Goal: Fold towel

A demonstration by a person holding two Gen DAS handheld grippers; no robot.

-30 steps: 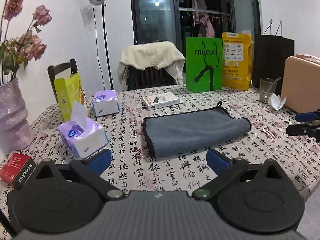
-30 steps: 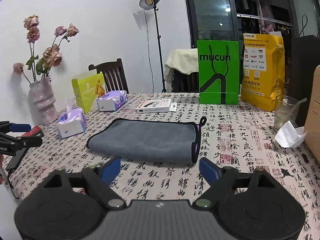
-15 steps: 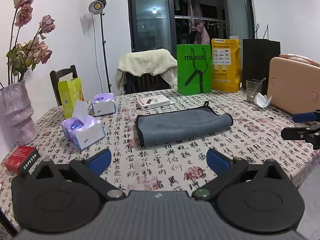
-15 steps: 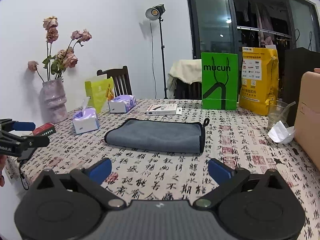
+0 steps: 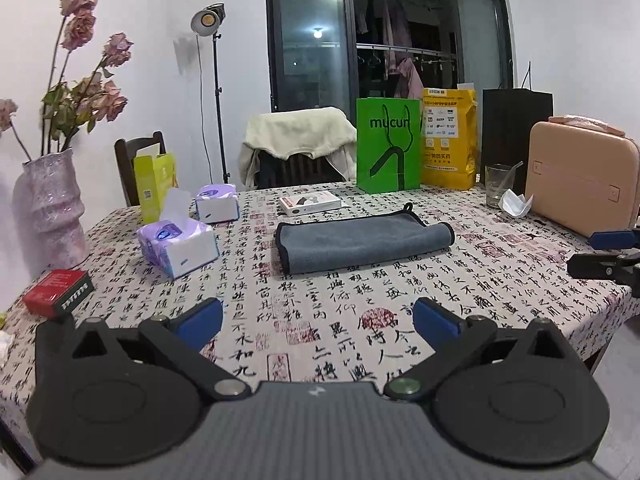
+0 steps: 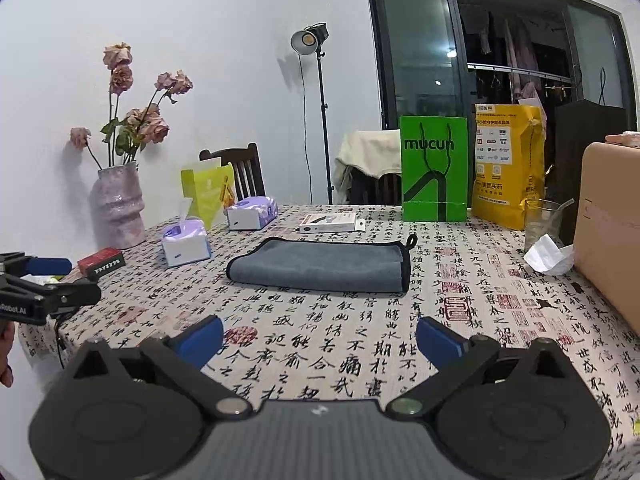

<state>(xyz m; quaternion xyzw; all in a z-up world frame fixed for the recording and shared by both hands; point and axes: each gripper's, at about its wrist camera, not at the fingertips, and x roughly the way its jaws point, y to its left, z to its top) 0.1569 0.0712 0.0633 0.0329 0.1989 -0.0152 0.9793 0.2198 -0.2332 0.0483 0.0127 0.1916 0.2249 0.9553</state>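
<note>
1. Left tongs and right tongs hang with their blue tips spread apart, gripping nothing, above the desk.
2. The grey towel lies ahead of both tongs, well apart from them, already doubled over; folding looks finished or paused.
3. Any further fold would call for pinching its bound edge.
4. Beyond, a glass holds a straw; a vase holds dried roses.

Matt, plush cloth towel

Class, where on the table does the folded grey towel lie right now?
In both wrist views the folded grey towel lies mid-table on the calligraphy-print tablecloth, just in front of the flat white box, with the purple tissue pack to its left.
</note>
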